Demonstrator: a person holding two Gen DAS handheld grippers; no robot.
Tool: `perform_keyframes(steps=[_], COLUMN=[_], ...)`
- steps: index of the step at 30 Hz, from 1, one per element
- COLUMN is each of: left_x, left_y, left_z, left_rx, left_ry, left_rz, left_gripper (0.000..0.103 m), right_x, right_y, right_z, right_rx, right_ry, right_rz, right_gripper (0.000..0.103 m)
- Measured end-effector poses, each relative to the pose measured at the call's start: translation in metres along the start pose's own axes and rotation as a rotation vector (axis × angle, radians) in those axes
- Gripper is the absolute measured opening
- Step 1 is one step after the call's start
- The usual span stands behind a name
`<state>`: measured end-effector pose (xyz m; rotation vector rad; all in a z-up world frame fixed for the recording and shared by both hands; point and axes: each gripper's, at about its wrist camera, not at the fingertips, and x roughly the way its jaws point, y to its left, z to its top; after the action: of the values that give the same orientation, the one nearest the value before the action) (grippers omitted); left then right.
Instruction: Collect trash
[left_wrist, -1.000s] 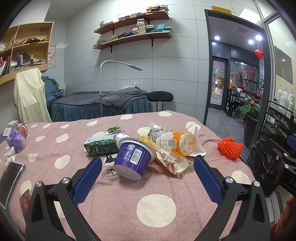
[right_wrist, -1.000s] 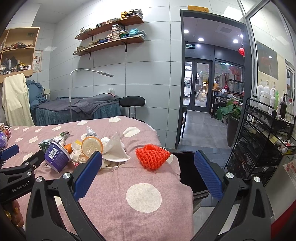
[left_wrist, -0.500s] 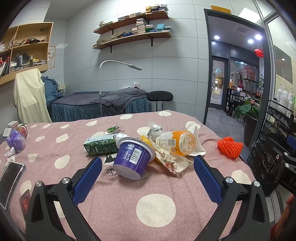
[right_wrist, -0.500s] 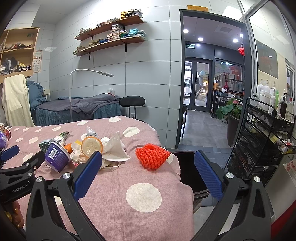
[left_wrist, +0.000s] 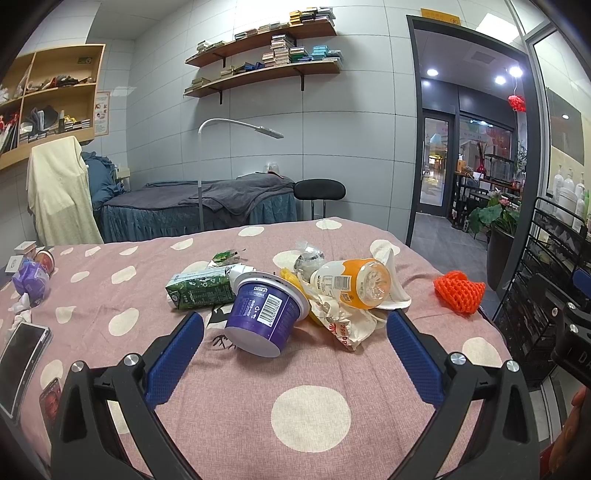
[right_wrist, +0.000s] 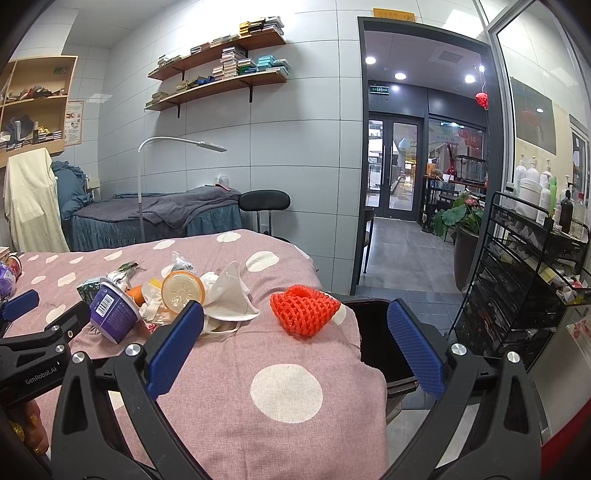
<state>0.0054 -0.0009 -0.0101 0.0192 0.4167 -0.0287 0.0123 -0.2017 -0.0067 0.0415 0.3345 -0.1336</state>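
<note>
Your left gripper (left_wrist: 294, 325) and right gripper (right_wrist: 294, 323) both hover spread wide, holding nothing, over a pink polka-dot bedspread (left_wrist: 310, 406). Heaped trash lies ahead: a tipped purple plastic tub (left_wrist: 264, 315), green carton (left_wrist: 199, 291), orange-capped bottle (left_wrist: 351, 284), crumpled wrapper (left_wrist: 343, 321). An orange foam net (right_wrist: 303, 308) sits apart beside the black bin (right_wrist: 376, 343) in the white-tiled room.

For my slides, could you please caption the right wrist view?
Open right gripper faces an orange foam net beside a black bin.
</note>
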Motion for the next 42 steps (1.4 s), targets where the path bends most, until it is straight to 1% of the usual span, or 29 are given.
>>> perform_keyframes(steps=[20,24,27,30,33,38,42], left_x=[-0.001,0.0,0.005,0.011,0.022,0.04,0.052], left_y=[0.0,-0.002,-0.001,0.002,0.006,0.02,0.032], left_z=[-0.002,-0.003,-0.002,-0.006,-0.01,-0.019,-0.016], left_rx=[-0.002,0.0,-0.001,-0.016,-0.01,-0.012,-0.002], left_ry=[0.002,0.006,0.023,0.057,0.11,0.214,0.257], left_rz=[-0.002,-0.001,-0.001,-0.016,-0.025,-0.025,-0.018], left_gripper=[0.098,0.098,0.098,0.098,0.098,0.098,0.098], right_x=[0.003,0.003,0.006,0.013,0.025,0.057,0.077], right_y=[0.001,0.002,0.004,0.001,0.002,0.006,0.009], right_z=[-0.002,-0.004,-0.006,-0.009,-0.013,-0.024,-0.026], right_rx=[0.003,0.002,0.002,0.011,0.014,-0.017,-0.037], right_ry=[0.004,0.009,0.02,0.054,0.107,0.244,0.316], right_rz=[0.002,0.002,0.002,0.009,0.031,0.057,0.071], right_gripper=[0.098,0.098,0.098,0.098,0.098,0.098,0.098])
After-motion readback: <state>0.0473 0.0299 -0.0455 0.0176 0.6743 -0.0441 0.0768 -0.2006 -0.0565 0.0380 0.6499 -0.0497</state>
